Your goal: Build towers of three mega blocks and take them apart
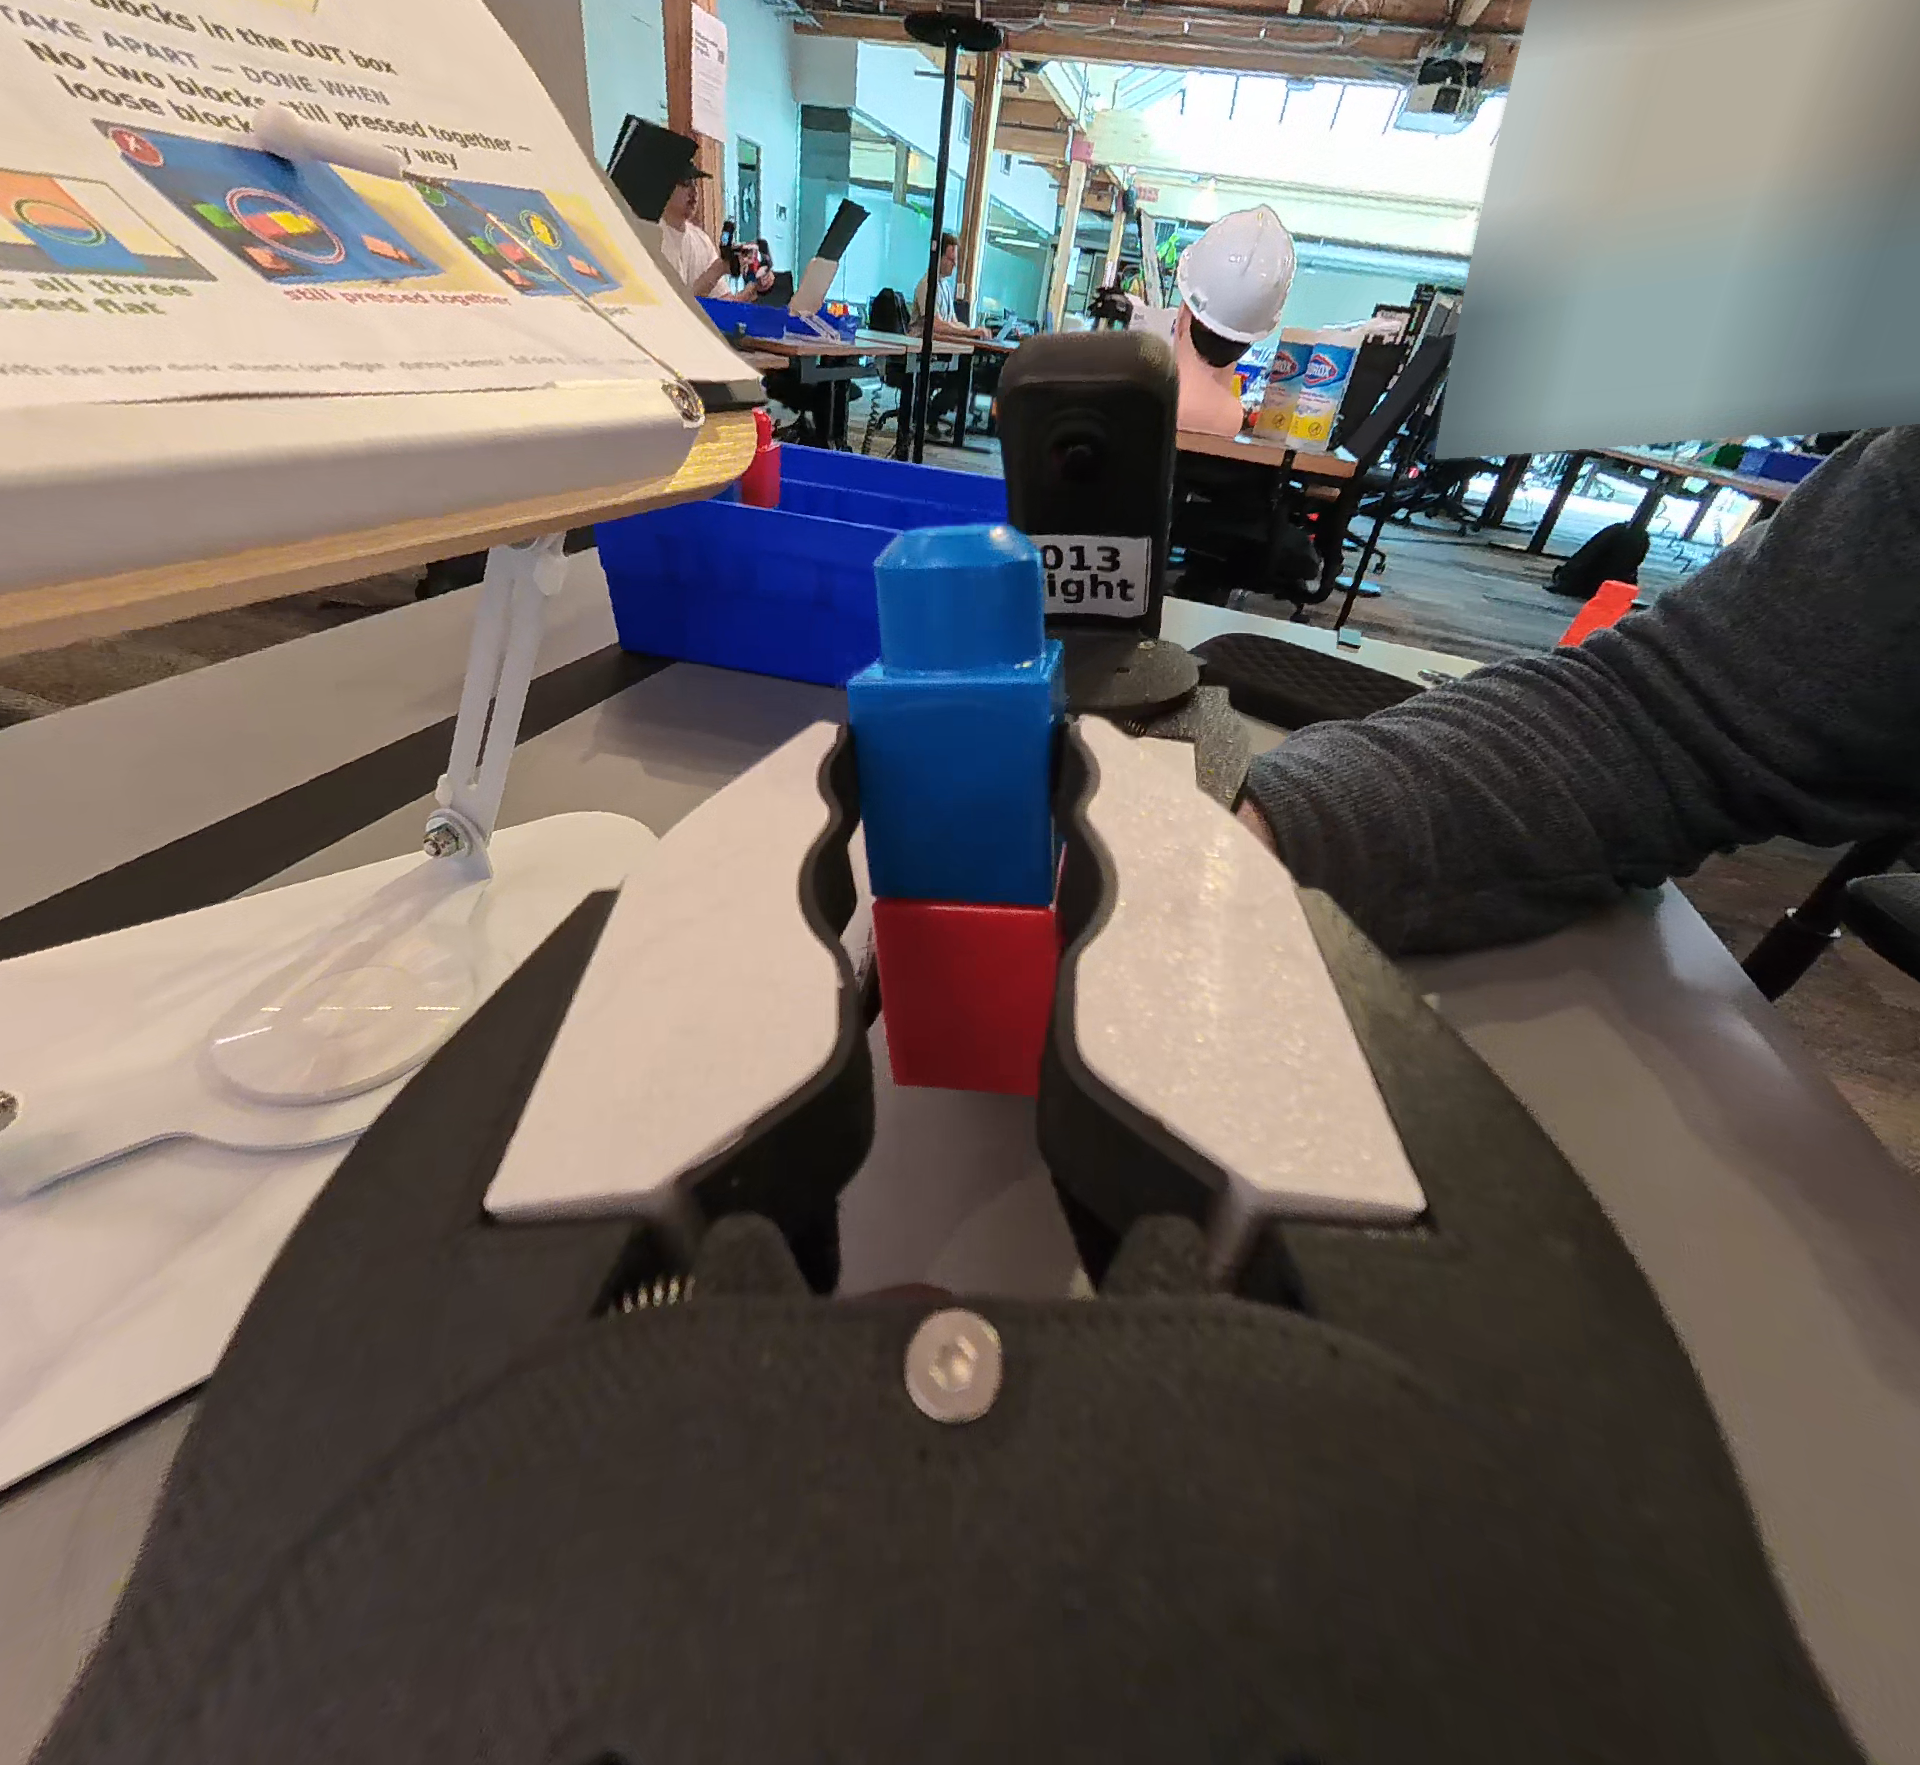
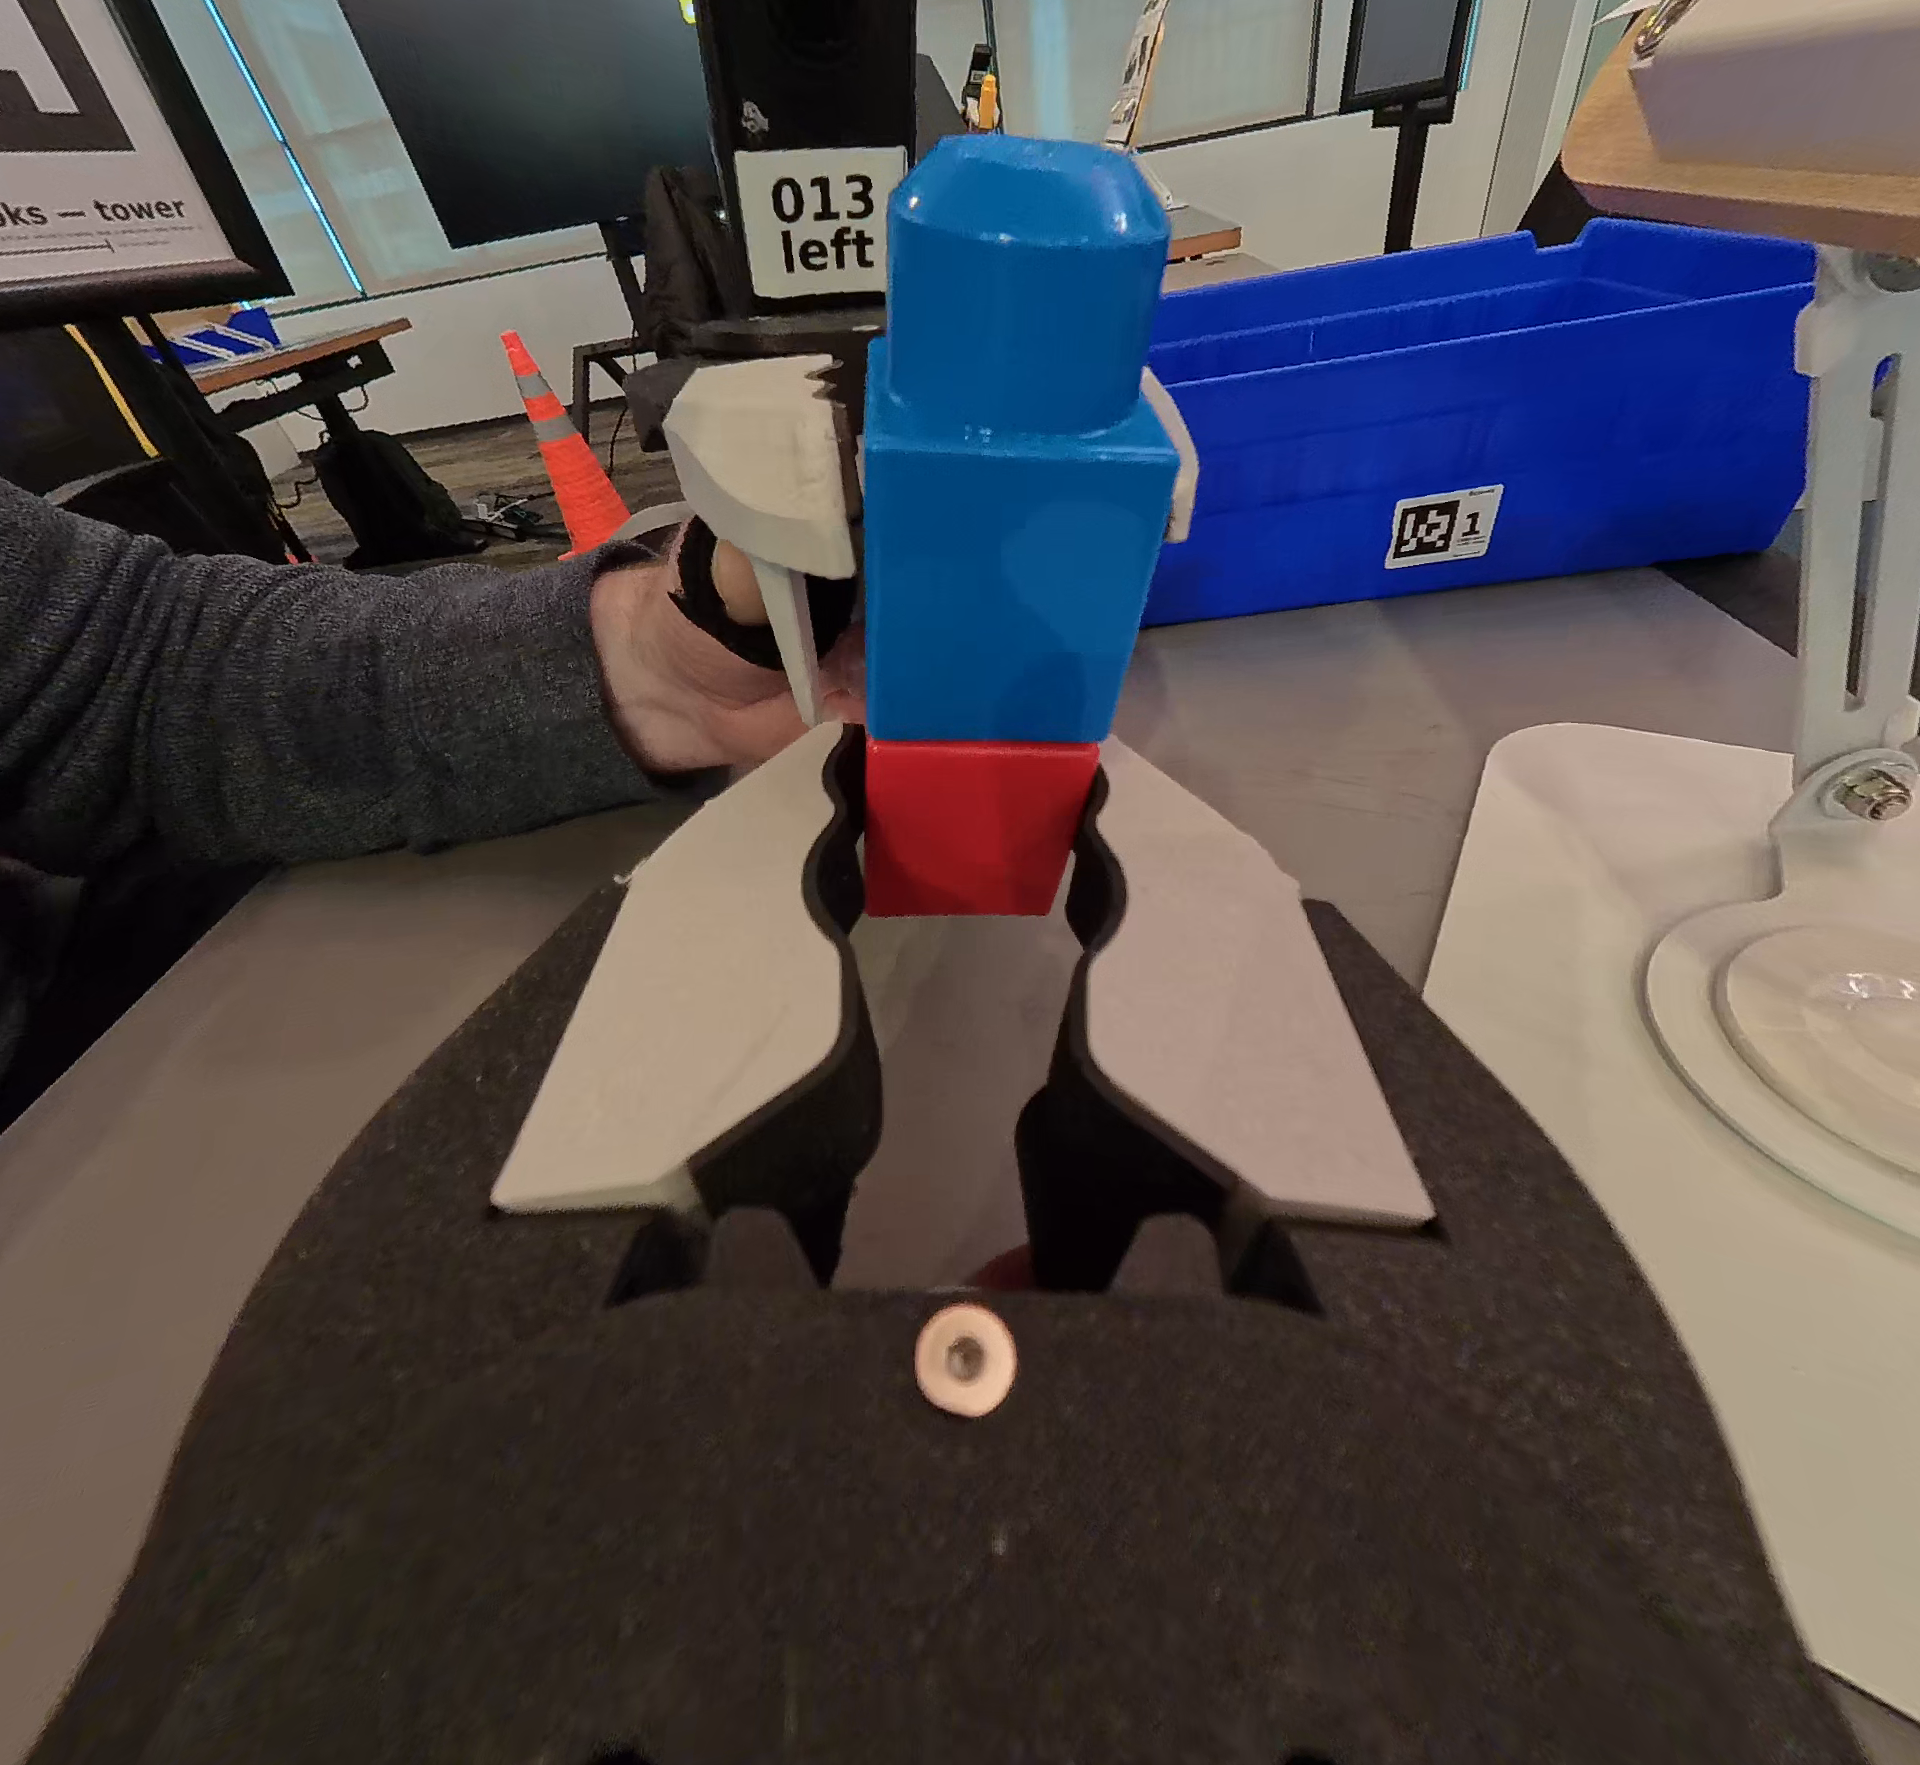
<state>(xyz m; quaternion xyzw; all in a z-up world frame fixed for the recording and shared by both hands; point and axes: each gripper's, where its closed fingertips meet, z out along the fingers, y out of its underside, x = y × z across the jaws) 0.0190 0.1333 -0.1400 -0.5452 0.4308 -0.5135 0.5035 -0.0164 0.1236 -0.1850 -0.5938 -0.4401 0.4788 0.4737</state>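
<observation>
Above the table [image 2: 1351, 728] and in front of the bin [image 2: 1455, 427], the left tool [image 1: 956, 780] clamped the blue block [image 1: 956, 780] and the right tool [image 2: 971, 832] the red block [image 2: 966, 827], two pressed together, whether building or separating I couldn't tell.

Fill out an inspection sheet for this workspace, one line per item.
Surface: grey table, with a white stand base lying on it.
Job's things: blue block stacked on red block, held upright above the table; blue bin behind; another red block at the bin's far end.
Clutter: tilted instruction board on the white stand.
Grippers: left gripper shut on the blue block; right gripper shut on the red block, from opposite sides.
Cables: nothing seen on the table.
Surroundings: open office with desks, people, an orange cone and a dark screen.
</observation>
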